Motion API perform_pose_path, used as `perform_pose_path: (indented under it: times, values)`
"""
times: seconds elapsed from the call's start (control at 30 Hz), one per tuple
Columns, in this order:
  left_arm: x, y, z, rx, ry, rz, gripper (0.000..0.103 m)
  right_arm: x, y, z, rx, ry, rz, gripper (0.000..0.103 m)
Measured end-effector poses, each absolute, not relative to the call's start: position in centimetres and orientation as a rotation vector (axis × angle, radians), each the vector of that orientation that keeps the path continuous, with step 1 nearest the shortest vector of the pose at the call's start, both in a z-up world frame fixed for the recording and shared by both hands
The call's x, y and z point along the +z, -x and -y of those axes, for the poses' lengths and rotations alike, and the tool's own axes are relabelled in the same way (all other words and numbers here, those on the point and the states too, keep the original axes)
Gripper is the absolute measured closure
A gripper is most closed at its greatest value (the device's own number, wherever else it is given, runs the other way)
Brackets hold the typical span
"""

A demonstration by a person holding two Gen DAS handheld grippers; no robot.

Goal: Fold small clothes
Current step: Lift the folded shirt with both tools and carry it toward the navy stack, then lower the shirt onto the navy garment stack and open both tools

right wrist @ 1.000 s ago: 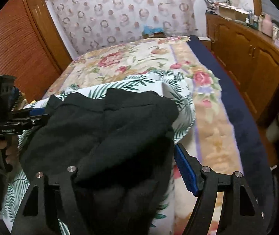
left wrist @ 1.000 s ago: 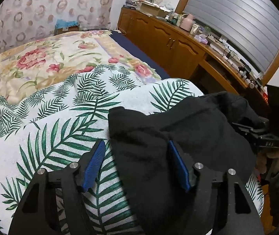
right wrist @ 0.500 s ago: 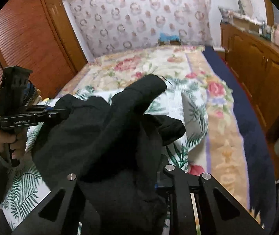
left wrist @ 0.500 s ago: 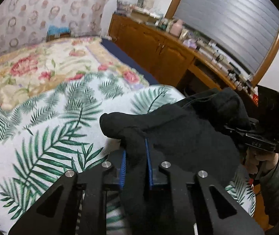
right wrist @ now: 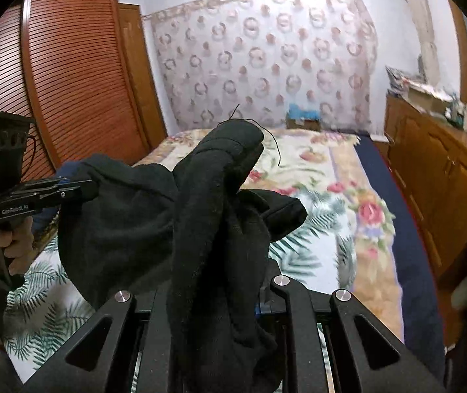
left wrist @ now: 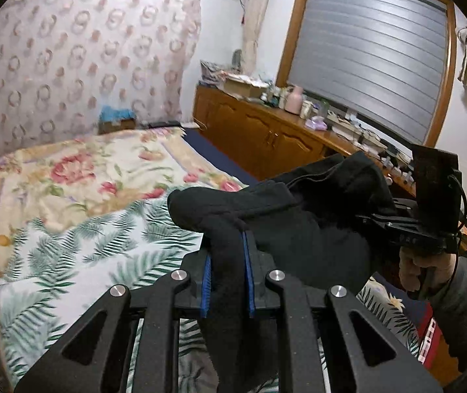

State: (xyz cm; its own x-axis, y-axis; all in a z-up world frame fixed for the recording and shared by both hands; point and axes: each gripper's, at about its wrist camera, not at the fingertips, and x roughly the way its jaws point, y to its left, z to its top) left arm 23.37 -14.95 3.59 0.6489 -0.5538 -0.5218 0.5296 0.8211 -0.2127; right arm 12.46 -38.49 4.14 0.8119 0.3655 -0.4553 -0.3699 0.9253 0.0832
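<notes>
Both jaws pinching black garment (left wrist: pixel 298 229) above bed (left wrist: pixel 69 180); advisable: level both corners, tension evenly, then fold.

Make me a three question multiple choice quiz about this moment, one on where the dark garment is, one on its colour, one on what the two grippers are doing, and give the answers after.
1. Where is the garment?
A. Flat on the wooden cabinet
B. Held up above the leaf-print sheet between two grippers
C. Hanging on the wardrobe door

2. What colour is the garment?
A. Black
B. Red
C. White

3. What state are the grippers in?
A. Both wide open
C. Only the left one grips cloth
B. Both shut on the cloth

Answers:
1 B: the black garment hangs between the left gripper and right gripper, above the leaf-print sheet.
2 A: the cloth is black in both views.
3 B: the left gripper's blue pads pinch a fold, and cloth fills the right gripper's narrow gap; both jaws have just been closing.
</notes>
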Motion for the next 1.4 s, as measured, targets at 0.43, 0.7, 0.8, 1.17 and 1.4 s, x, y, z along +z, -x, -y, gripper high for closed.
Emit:
perform_pose_path:
  times: [0.43, 0.7, 0.8, 1.17, 1.4]
  values:
    - [5.1, -19.5, 3.9, -0.442, 0.075, -0.505, 0.086, 6.4, -15.4, 29.7, 0.54, 0.149, -0.432, 0.087]
    - [4.5, -16.8, -4.2, -0.268, 0.118, -0.449, 0.086, 8.5, -20.3, 22.3, 0.677, 0.275, -0.408, 0.087]
    - [3.9, -15.8, -7.6, -0.185, 0.146, -0.432, 0.086, 9.2, -22.6, 18.7, 0.737, 0.33, -0.402, 0.087]
    - [-1.4, -11.7, -15.8, 0.002, 0.312, -0.456, 0.086, 10.7, -30.9, 4.5, 0.942, 0.528, -0.42, 0.087]
    - [-3.9, -10.3, -16.8, 0.072, 0.332, -0.527, 0.081, 8.7, -36.1, -1.7, 0.916, 0.541, -0.486, 0.062]
